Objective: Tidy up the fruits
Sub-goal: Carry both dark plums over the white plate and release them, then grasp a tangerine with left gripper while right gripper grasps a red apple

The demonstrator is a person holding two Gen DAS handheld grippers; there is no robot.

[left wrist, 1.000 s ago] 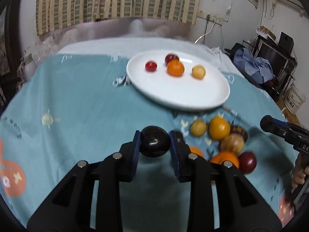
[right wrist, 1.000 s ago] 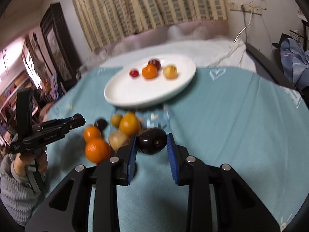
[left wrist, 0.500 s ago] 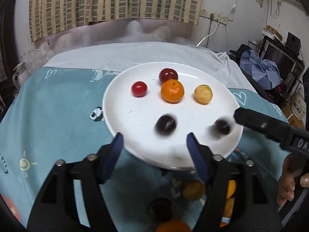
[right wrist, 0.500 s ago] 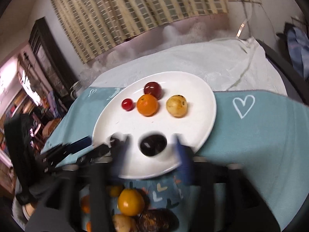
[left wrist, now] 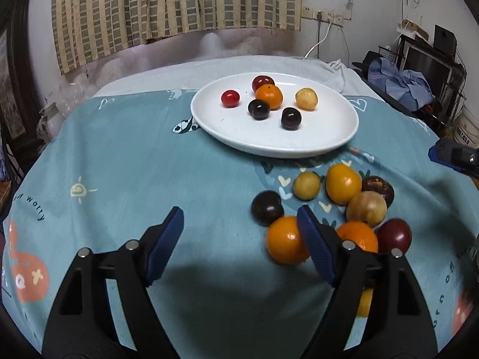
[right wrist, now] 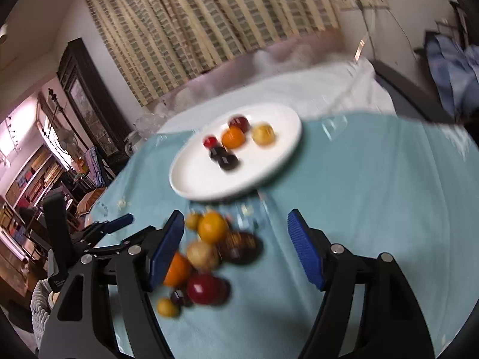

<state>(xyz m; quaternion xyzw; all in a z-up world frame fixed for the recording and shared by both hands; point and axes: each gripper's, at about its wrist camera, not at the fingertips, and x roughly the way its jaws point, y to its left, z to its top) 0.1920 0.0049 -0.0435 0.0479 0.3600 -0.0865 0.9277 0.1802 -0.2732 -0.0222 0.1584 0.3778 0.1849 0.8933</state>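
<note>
A white plate (left wrist: 269, 137) at the back of the teal cloth holds several small fruits, among them two dark plums (left wrist: 260, 109) (left wrist: 291, 118), an orange (left wrist: 268, 97) and a yellow fruit (left wrist: 306, 99). A loose pile of fruits (left wrist: 335, 206) lies on the cloth in front of the plate. My left gripper (left wrist: 241, 239) is open and empty, just left of the pile. My right gripper (right wrist: 235, 242) is open and empty above the same pile (right wrist: 209, 251); the plate (right wrist: 269, 167) lies beyond it. The right wrist view is blurred.
The table is covered by a teal printed cloth (left wrist: 134, 164). The left gripper shows at the left of the right wrist view (right wrist: 89, 236). A curtain and wall stand behind the table, and clutter with blue clothes (left wrist: 398, 83) sits at the right.
Both grippers held a dark plum one second ago. They opened over the plate and left both plums there. Both grippers have now pulled back, open, to the pile.
</note>
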